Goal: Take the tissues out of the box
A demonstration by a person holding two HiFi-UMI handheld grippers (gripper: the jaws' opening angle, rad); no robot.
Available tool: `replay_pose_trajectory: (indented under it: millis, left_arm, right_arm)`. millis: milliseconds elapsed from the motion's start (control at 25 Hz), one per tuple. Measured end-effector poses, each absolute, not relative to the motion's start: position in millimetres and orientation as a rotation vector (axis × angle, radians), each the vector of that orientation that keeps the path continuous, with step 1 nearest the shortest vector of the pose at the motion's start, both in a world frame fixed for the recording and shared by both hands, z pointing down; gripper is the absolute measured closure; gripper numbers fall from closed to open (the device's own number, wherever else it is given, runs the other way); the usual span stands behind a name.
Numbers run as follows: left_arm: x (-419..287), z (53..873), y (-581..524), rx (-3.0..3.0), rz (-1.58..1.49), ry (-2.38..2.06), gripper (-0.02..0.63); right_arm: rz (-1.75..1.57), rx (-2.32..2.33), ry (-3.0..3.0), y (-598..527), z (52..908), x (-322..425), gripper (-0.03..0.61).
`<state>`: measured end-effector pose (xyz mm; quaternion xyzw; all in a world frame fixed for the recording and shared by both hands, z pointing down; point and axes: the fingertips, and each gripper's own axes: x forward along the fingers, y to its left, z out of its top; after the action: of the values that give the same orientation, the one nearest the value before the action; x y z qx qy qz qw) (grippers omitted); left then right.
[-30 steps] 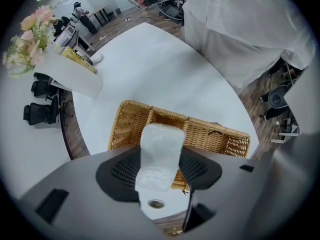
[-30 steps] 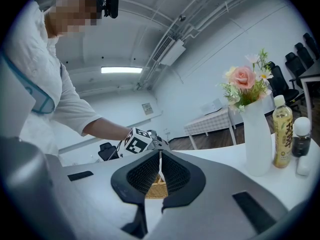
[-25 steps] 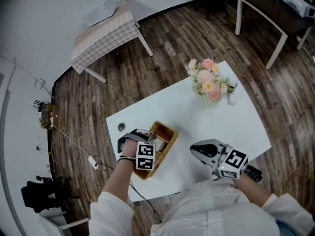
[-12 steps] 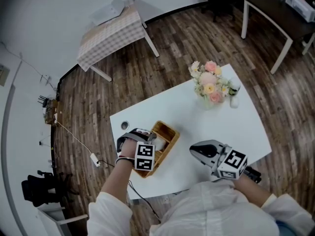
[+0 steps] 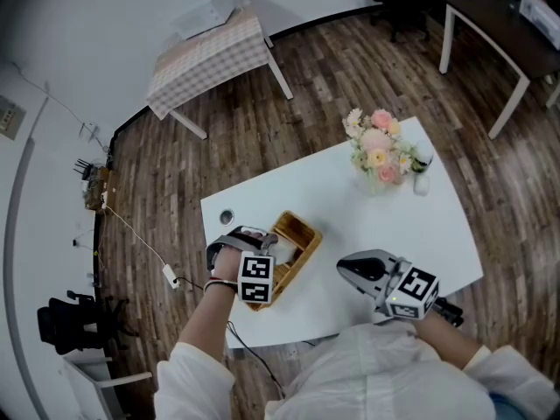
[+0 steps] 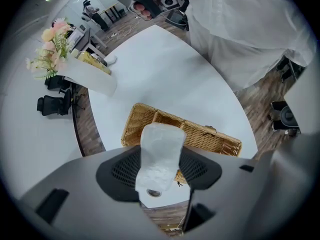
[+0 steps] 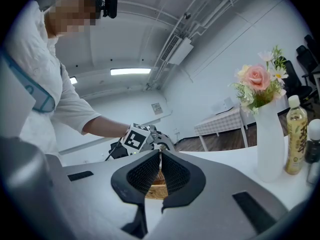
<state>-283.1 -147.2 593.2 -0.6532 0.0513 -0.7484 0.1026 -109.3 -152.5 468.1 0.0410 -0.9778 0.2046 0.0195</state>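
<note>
A wicker basket (image 5: pixel 299 238) (image 6: pixel 210 136) lies near the front left corner of the white table (image 5: pixel 367 226). My left gripper (image 5: pixel 243 250) (image 6: pixel 160 155) points steeply down over the basket's left end. It is shut on a white tissue pack (image 6: pixel 160 146), which hangs just above the basket. In the head view the pack is hidden under the hand. My right gripper (image 5: pixel 354 268) (image 7: pixel 160 159) is held level to the right of the basket with its jaws together and nothing between them. In the right gripper view it faces the basket and the left gripper (image 7: pixel 150 136).
A vase of flowers (image 5: pixel 378 151) (image 7: pixel 267 129) and a bottle (image 5: pixel 422 160) (image 7: pixel 296 141) stand at the table's far right. A small round object (image 5: pixel 227 218) lies near the left edge. A checked-cloth table (image 5: pixel 210 59) stands farther off on the wood floor.
My left gripper has lifted a little with the tissue pack still in it. The right gripper has kept still. The head view has shifted slightly.
</note>
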Motion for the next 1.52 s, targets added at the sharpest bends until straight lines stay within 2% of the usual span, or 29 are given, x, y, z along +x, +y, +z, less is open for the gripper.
replay_pose_trajectory:
  millis: [680,1000,1520]
  left_arm:
    - [-307.2,570.2,-137.1,-2.063,-2.119,0.895,0.380]
    - [-309.4,548.1,-132.4,-2.273,-1.807,1.480,0.380]
    - [-280.2,522.9,-133.2,-2.493,-1.261,1.950,0.380]
  right_arm:
    - [0.623,-0.024,-3.007,-135.0,469.8,-110.4,0.545]
    - [0.604,-0.097,-2.990,-121.0,468.9,-111.3,0.544]
    - [0.572,-0.133,-2.964,-106.2,471.4,-100.3,0.545]
